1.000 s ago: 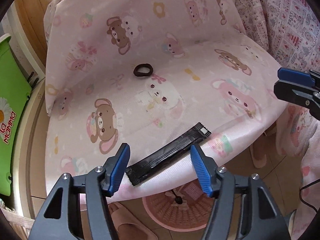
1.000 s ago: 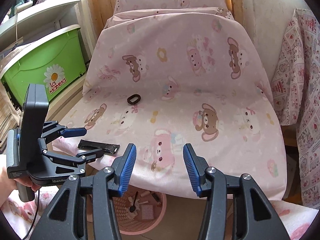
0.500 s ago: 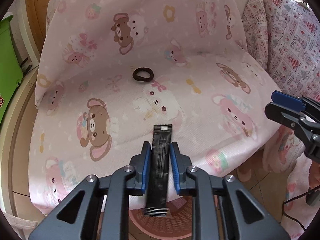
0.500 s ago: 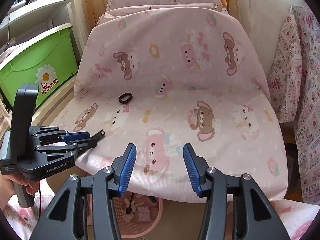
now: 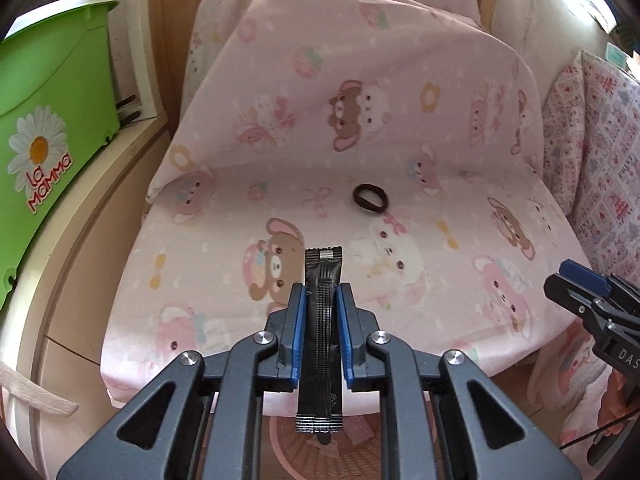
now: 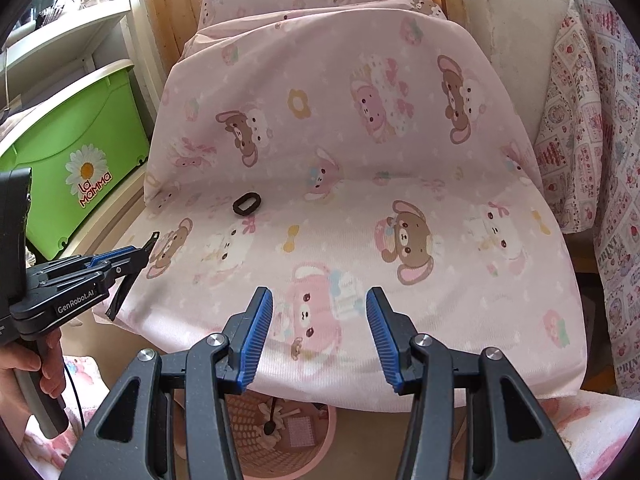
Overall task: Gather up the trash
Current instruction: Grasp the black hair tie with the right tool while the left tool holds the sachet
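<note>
My left gripper (image 5: 322, 304) is shut on a long black stick wrapper (image 5: 322, 280), held in the air above the front left edge of the pink cartoon-print chair seat (image 5: 460, 300). The wrapper (image 6: 120, 300) also shows edge-on in the right wrist view, in the left gripper (image 6: 136, 254). A pink woven trash basket (image 6: 320, 436) stands on the floor under the seat's front edge; it also shows in the left wrist view (image 5: 288, 452). My right gripper (image 6: 320, 328) is open and empty over the seat's front edge.
A dark hair tie (image 5: 371, 198) lies mid-seat, also in the right wrist view (image 6: 248, 203). A green storage box (image 5: 44, 128) sits on a shelf to the left. A patterned cloth (image 6: 592, 152) hangs to the right. The chair back (image 6: 340, 80) rises behind.
My left gripper closed on the wrapper at the seat's front edge, lifted it off the cushion and drew back to the left. The right gripper stayed open, shifting only slightly.
</note>
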`<state>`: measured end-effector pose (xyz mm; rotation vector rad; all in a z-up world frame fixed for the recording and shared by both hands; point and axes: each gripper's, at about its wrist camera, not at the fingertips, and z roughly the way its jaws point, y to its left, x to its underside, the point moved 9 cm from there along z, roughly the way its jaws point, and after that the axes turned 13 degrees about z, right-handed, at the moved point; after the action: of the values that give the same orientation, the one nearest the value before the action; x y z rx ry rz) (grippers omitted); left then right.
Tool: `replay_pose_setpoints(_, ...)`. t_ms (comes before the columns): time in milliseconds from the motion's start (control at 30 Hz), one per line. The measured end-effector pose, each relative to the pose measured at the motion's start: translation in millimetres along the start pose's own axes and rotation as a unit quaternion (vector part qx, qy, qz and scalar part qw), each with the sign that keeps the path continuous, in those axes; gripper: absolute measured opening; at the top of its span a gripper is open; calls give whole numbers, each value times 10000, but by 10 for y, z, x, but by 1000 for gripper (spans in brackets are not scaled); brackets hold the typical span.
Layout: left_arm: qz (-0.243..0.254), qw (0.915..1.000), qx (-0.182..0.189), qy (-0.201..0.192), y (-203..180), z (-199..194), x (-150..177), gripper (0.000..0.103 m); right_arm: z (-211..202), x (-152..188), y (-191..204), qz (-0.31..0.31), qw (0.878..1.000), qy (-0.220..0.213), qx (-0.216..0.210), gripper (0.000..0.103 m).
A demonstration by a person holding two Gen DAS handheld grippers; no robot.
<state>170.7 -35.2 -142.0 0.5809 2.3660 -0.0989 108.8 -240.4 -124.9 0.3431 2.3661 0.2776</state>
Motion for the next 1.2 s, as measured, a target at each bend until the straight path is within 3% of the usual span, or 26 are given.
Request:
replay_pose_setpoints(167, 68, 9977, -660, -153, 207, -52, -62, 15, 145, -149, 329, -157, 9989, 195, -400, 51)
replay_pose_setpoints(233, 71, 9965, -808, -208, 250, -77, -80, 15, 251, -239, 500, -364, 9974, 200, -590, 58)
replay_pose_setpoints(467, -67, 9952, -976, -100, 343, -13, -59, 15, 944, -540, 894, -863, 9942, 533, -355, 59)
replay_pose_setpoints(800, -195, 9942, -1047, -165, 383, 35, -158, 17, 1621, -514, 1163, -1118, 9876, 1089, 176, 59)
replay_pose_setpoints(1000, -218, 9936, -1108, -87, 405, 78, -134, 17, 1782, -500, 1145, -1229, 9864, 986, 473, 59)
replay_pose_setpoints(1200, -251, 9929, -1157, -97, 450, 42, -113, 17, 1857, -510, 1213, -1179, 9887, 865, 322, 55)
